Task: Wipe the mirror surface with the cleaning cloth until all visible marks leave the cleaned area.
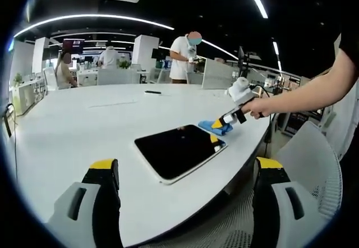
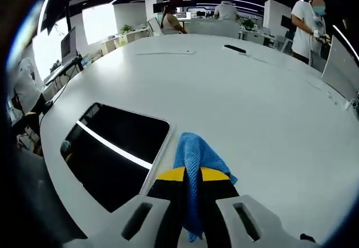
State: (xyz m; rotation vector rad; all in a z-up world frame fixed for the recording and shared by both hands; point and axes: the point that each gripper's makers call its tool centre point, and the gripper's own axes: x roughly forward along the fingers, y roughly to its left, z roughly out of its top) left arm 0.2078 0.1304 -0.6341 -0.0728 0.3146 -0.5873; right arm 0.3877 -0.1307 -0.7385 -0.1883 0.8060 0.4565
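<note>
Mirror lies just left of the right gripper, its jaws pinching the blue cloth; left gripper jaws spread.

No words, labels or numbers clear enough to read anywhere. Far wall screen too small and blurry to make out. Nothing written on the table.

A large white oval table spreads out before me, with a small dark object lying on it toward twelve o'clock. Beyond it at one o'clock a person in a white shirt stands, another person sits at ten o'clock, and a white mesh chair sits at four o'clock.
</note>
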